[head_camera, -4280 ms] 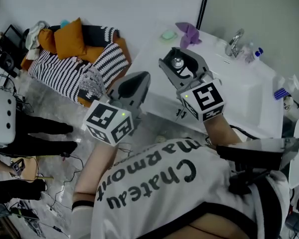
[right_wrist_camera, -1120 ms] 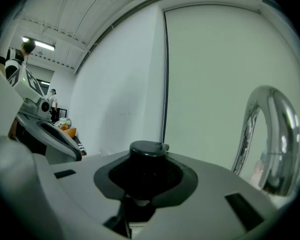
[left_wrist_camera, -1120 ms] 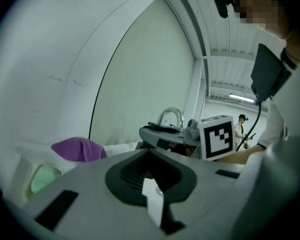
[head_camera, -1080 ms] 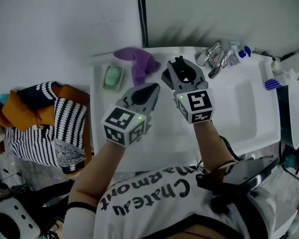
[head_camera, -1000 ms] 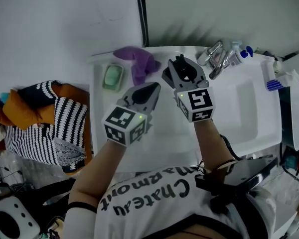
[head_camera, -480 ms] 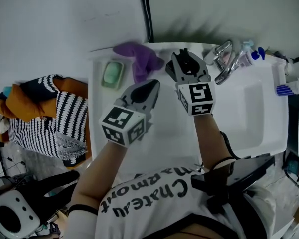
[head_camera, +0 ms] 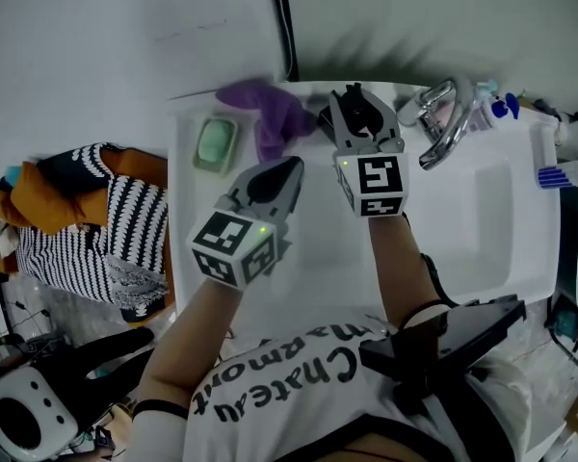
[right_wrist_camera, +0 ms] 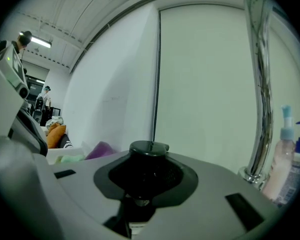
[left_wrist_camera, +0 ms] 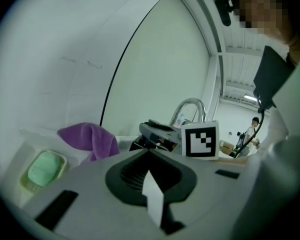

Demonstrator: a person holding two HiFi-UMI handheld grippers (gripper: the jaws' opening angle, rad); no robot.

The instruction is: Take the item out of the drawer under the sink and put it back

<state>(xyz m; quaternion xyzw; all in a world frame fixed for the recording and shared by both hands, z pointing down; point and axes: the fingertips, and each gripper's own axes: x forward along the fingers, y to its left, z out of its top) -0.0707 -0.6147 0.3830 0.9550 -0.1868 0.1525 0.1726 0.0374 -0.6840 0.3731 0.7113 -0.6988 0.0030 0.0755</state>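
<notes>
We note:
- Right gripper (head_camera: 358, 100) pinches black-capped item (right_wrist_camera: 149, 148) above white sink counter (head_camera: 318, 287), between purple cloth (head_camera: 270, 114) and faucet (head_camera: 443, 128).
- Left gripper (head_camera: 287, 169): jaws pressed together, empty.
- Shirt (head_camera: 299, 393) print reads "Chateau".
- Bottle labels unreadable.

A dark item (right_wrist_camera: 149, 149) with a black cap
It stood upright, clamped in the right gripper (head_camera: 356, 104), just left of the faucet (head_camera: 441, 123).
</notes>
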